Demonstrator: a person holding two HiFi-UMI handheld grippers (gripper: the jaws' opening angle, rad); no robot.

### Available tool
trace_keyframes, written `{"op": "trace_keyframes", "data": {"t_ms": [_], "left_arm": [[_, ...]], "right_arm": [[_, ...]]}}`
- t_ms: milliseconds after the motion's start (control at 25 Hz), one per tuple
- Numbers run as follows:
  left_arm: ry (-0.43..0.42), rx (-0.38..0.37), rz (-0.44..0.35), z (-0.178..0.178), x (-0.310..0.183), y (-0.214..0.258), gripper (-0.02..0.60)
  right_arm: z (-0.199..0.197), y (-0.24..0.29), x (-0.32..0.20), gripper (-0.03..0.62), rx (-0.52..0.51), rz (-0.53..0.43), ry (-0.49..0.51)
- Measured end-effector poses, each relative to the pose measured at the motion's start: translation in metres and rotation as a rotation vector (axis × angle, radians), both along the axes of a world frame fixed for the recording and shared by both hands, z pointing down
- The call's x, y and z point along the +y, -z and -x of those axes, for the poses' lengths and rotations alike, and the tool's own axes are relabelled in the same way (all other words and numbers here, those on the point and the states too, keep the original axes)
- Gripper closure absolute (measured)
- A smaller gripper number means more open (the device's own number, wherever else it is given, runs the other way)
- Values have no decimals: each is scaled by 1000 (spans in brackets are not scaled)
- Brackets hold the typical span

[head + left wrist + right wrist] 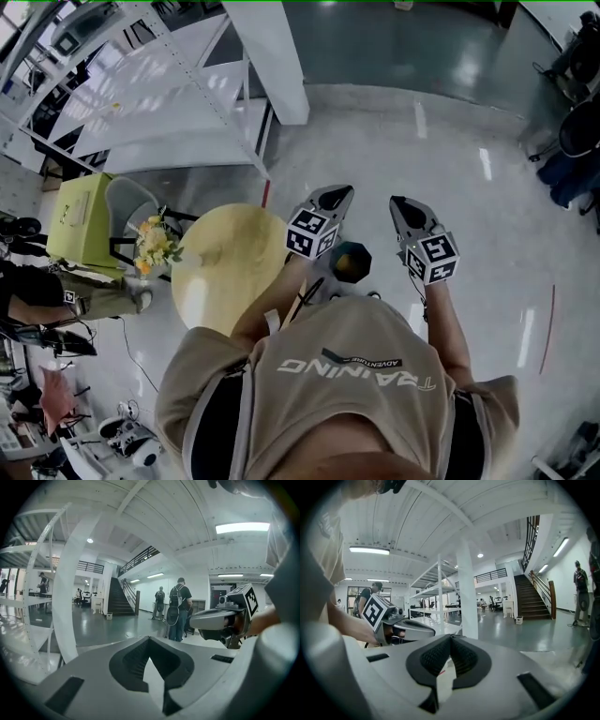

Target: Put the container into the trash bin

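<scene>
Holding nothing, jaws together: left gripper, right gripper. Container not identifiable, so weight and hold point unjudged.

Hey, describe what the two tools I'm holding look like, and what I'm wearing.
The left tool and right tool are light grey with tapered jaws lined by black ribbed pads. Each carries a white cube with black square markers. The person wears a beige short-sleeved shirt printed TRAINING.

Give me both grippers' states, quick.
Left gripper: jaws shut, holding nothing.
Right gripper: jaws shut, holding nothing.
</scene>
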State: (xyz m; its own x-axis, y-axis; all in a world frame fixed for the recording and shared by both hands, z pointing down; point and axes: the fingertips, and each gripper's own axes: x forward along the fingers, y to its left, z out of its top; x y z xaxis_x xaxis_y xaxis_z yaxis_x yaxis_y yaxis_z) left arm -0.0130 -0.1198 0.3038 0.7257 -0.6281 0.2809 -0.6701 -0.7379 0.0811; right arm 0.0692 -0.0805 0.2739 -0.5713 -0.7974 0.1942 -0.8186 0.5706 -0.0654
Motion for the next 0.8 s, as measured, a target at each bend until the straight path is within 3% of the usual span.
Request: {"op": "trace_keyframes", "data": {"t_ms": [200,440,800], "left_arm": [[24,36,-57,-1,0,19,572],[62,38,-115,9,12,28,572],[84,44,-114,9,23,33,572]], "right_arm": [[-2,15,-2,592,-62,-43,-18],[6,15,4,591,-46,-47,-5],[-4,18,11,591,-36,-57,-6]]}}
